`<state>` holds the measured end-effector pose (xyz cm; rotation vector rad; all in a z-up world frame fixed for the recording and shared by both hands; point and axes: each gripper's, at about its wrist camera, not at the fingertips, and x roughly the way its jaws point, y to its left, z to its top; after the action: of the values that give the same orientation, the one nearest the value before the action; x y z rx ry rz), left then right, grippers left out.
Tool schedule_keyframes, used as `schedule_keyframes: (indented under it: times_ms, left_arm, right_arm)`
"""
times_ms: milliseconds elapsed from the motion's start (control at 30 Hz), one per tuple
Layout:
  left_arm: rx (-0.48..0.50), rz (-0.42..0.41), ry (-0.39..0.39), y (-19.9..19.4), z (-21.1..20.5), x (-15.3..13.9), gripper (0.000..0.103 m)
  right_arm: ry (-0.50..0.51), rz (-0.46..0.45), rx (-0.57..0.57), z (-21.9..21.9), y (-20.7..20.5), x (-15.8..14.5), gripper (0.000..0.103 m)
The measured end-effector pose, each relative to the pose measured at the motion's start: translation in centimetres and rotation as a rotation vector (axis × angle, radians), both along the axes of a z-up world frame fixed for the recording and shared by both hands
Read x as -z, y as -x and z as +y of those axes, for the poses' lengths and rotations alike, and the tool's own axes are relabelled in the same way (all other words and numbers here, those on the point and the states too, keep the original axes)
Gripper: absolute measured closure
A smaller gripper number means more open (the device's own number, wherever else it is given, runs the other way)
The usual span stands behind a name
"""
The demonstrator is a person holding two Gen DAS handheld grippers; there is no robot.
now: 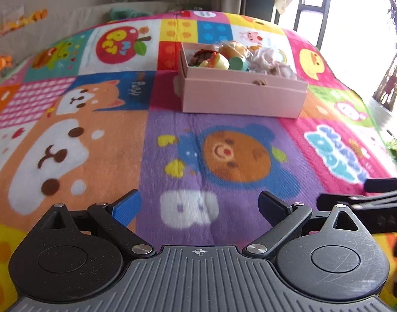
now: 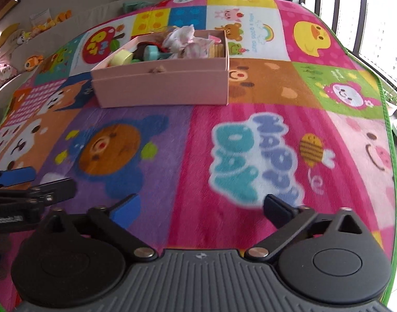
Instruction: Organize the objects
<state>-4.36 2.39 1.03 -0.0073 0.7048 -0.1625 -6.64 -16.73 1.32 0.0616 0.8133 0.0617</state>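
We are holding the left gripper [image 1: 199,209] low over the purple bear panel of the patchwork play mat [image 1: 99,140], its jaws standing wide apart with nothing between them. The pink cardboard box [image 1: 240,96] is sitting well ahead of it, slightly to the right, resting flat on the mat. We are holding the right gripper [image 2: 202,208] over the pink "HAPPY DAY" panel, its jaws likewise spread and empty; from here the box [image 2: 162,88] is lying well ahead and to the left. The two grippers are hovering side by side, each showing at the edge of the other's view, cut off by the frame.

The box is hiding much of its own contents behind its near wall, and the toys are overlapping, so we are making out only some. In the left wrist view we are seeing a dark brown and red toy [image 1: 199,56] at the left end, a pale yellow cup-like piece [image 1: 220,62], a teal round piece [image 1: 236,63], a bagged bun-like item [image 1: 233,47] behind them, and crumpled pale fabric [image 1: 269,61] at the right end. A small brown scuff or tag [image 1: 259,82] on the box rim is too blurred to identify.

Along the sofa back [image 2: 99,10] beyond the mat, orange plush toys [image 2: 33,61] are sitting.
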Motion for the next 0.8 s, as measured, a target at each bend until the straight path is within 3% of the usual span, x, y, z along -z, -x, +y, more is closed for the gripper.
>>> schedule_keyframes:
  times_ms: [100,233,433,533,800]
  left_arm:
    - [-0.010,-0.021,-0.029,-0.1,-0.2,0.4,0.003]
    - [-0.014,-0.059,-0.041,-1.6,-0.8,0.6,0.004]
    - [-0.050,-0.025,-0.064,-4.3,-1.6,1.1,0.001]
    - [-0.064,-0.024,-0.068,-4.9,-1.8,1.1,0.001]
    - [-0.083,-0.020,-0.072,-5.9,-2.0,1.2,0.000]
  right_arm:
    - [0.057,-0.023,0.003,0.7,0.4,0.2,0.000]
    - [0.066,-0.013,0.052,-0.5,-2.9,0.3,0.000]
    - [0.078,-0.075,0.073,-1.9,-6.2,0.9,0.000]
    - [0.089,-0.119,0.085,-1.6,-6.6,1.3,0.000]
    - [0.075,-0.120,0.086,-1.8,-6.5,1.2,0.000]
